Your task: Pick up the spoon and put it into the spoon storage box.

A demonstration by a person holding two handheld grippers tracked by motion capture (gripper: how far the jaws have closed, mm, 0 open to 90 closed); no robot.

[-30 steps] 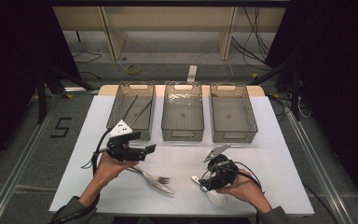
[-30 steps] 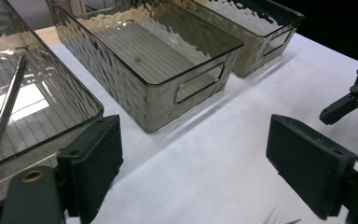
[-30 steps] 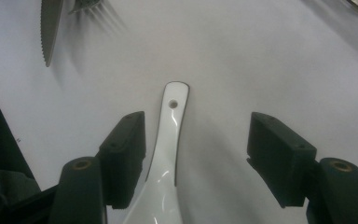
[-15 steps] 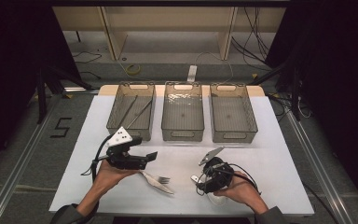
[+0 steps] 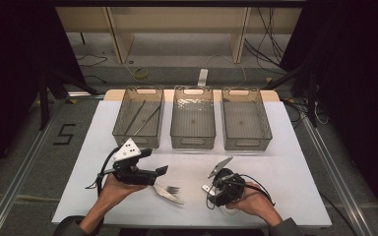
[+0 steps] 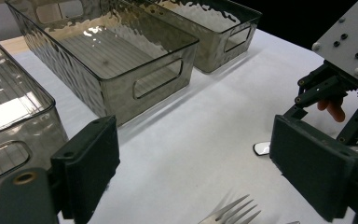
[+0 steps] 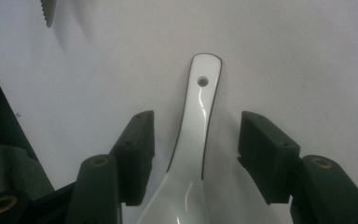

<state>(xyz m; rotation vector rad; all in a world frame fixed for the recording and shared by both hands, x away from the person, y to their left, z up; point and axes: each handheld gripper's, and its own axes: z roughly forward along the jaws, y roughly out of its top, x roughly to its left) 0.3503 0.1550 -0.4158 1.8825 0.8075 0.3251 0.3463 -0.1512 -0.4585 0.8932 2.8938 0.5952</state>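
Observation:
A white ceramic spoon (image 7: pixel 198 140) lies on the white table, and its handle runs up between the jaws of my right gripper (image 7: pixel 196 123). These jaws have just been closing. A gap still shows on each side of the handle, so the gripper is open. In the high view my right gripper (image 5: pixel 210 192) points down at the front right. A metal fork (image 5: pixel 170 191) lies at the front centre. My left gripper (image 5: pixel 160 172) hovers just left of it, open and empty, with the fork's tines (image 6: pixel 233 212) below its wide jaws (image 6: pixel 196 154).
Three clear grey bins stand in a row at the back: the left bin (image 5: pixel 137 140) holds thin metal sticks, while the middle bin (image 5: pixel 193 141) and right bin (image 5: pixel 247 143) look empty. The table's front edge (image 5: pixel 187 223) is close to both hands.
My left gripper has drifted a little toward the front edge and the fork. The right hand has stayed over the spoon.

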